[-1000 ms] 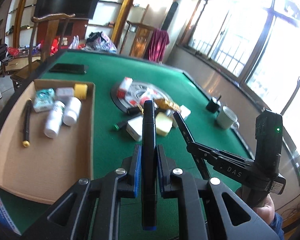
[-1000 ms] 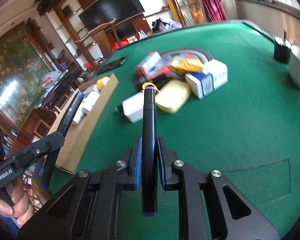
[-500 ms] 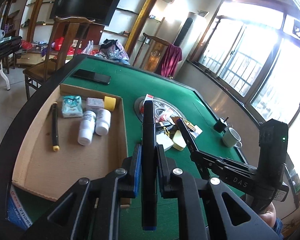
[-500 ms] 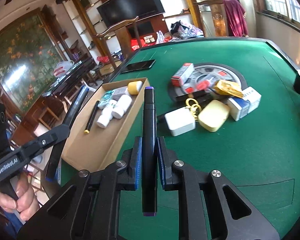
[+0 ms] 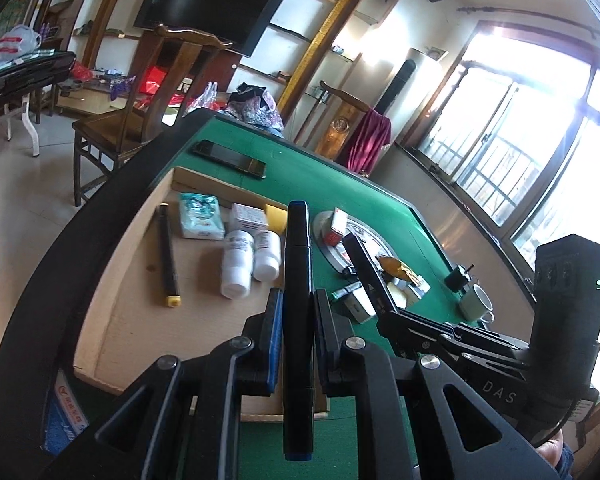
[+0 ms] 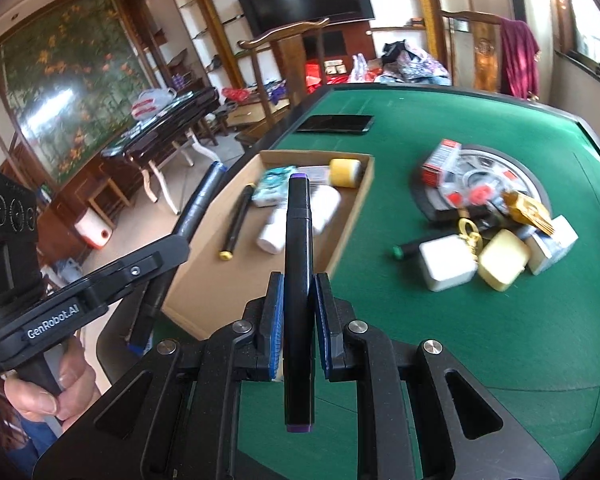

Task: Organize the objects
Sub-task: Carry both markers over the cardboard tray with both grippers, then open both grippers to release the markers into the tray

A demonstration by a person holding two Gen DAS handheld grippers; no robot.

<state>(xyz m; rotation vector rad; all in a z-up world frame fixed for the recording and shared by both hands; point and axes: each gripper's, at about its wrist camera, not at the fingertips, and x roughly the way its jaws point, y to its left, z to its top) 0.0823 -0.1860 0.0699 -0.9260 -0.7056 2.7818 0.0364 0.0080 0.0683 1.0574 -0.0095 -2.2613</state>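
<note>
The green worktop [image 6: 480,340] stretched out ahead of both tongs, and the open cardboard box [image 5: 140,312] sat at its near left edge, directly beyond the left tongs and ahead-left of the right tongs. Inside the box, past the tips of the left tongs, lay two white bottles [image 5: 238,262] side by side, a teal packet [image 5: 200,216], a small white carton [image 5: 249,218], a yellow roll [image 6: 344,172] and a black pen with a yellow end [image 5: 168,256] off to the left. A loose heap of small things [image 6: 496,248], among them white and pale yellow cases, lay on the worktop ahead-right of the right tongs. The left tongs [image 5: 296,312] were pinched tight on a black marker with a blue cap [image 5: 297,276], which stood along the fingers and pointed over the box. The right tongs [image 6: 298,296] were likewise pressed onto a black marker with a purple cap [image 6: 298,264], its far tip over the box's near right corner.
</note>
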